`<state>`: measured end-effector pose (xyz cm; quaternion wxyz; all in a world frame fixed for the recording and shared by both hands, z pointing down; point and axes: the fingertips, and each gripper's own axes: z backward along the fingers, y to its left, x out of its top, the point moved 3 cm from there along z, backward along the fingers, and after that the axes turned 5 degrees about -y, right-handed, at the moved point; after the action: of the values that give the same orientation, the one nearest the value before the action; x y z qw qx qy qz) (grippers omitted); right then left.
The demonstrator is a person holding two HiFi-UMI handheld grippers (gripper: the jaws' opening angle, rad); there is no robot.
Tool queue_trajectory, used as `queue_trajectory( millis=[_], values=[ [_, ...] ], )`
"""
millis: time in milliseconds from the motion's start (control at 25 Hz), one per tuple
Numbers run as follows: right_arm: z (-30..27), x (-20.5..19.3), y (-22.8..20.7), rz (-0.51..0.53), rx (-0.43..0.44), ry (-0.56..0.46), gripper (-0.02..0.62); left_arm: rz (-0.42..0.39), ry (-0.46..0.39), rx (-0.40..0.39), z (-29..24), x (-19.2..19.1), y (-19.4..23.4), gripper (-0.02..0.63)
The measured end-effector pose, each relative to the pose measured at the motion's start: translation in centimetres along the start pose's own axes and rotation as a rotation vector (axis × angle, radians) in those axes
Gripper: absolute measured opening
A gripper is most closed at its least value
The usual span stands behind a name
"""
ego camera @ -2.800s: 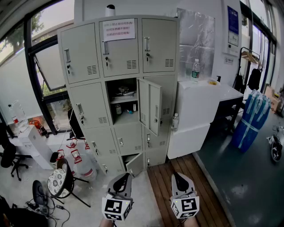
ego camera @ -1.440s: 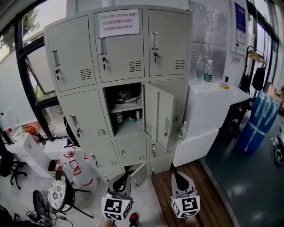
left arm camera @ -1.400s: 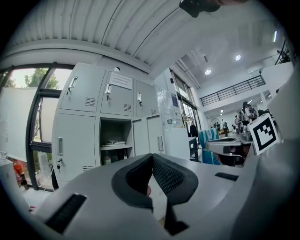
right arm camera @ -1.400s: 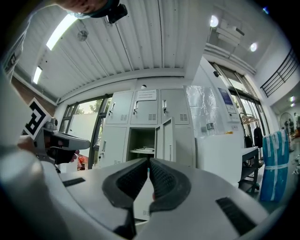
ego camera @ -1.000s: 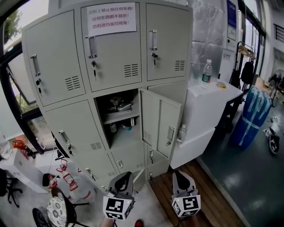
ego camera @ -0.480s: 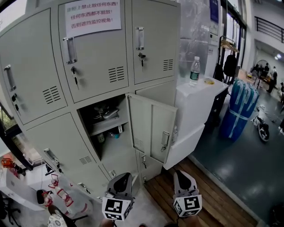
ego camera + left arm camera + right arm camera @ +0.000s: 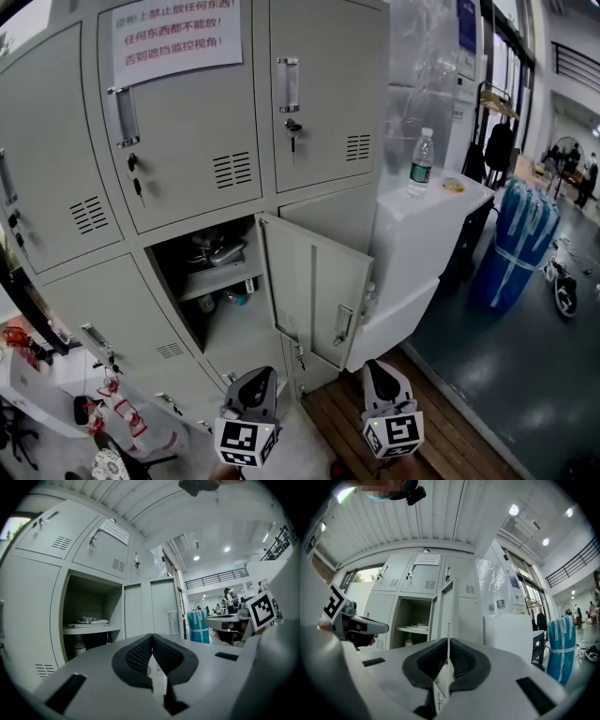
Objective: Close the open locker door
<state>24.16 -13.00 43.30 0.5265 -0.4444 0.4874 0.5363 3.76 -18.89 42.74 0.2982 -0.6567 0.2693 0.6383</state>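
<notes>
A grey locker bank (image 7: 187, 141) fills the head view. One middle-row door (image 7: 317, 286) stands swung out to the right, showing a compartment (image 7: 211, 281) with a shelf and small items. Both grippers hang low in front of it, below the door and touching nothing. My left gripper (image 7: 258, 379) is shut and holds nothing; in its own view its jaws (image 7: 152, 637) meet, with the compartment (image 7: 89, 616) behind them. My right gripper (image 7: 377, 372) is shut and holds nothing; in its own view (image 7: 448, 642) it lines up with the door's edge (image 7: 446, 604).
A white cabinet (image 7: 412, 253) with a water bottle (image 7: 422, 161) on top stands right of the lockers. A blue wrapped bundle (image 7: 520, 244) lies further right. Wooden planks (image 7: 459, 436) cover the floor by my feet. Water jugs (image 7: 127, 422) sit at lower left.
The lockers have come nearer and fill more of the head view, and the open door looms larger. Both grippers stay low and shut.
</notes>
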Motion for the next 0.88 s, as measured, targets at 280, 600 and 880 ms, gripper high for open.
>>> queue_trajectory(
  millis=[280,600,880],
  values=[
    [-3.9,-0.8,-1.7,-0.049,0.126,-0.015,0.026,0.003,0.031,0.093,-2.4,-0.3,0.0,0.021],
    [-6.9,-1.9,-2.2,-0.102,0.261,-0.013,0.196,0.002,0.055,0.165,-3.7,-1.0,-0.2,0.021],
    [-9.0,-2.2,-2.3,-0.145,0.348,-0.020,0.275,0.001,0.059,0.223,-3.7,-1.1,0.0,0.021]
  ],
)
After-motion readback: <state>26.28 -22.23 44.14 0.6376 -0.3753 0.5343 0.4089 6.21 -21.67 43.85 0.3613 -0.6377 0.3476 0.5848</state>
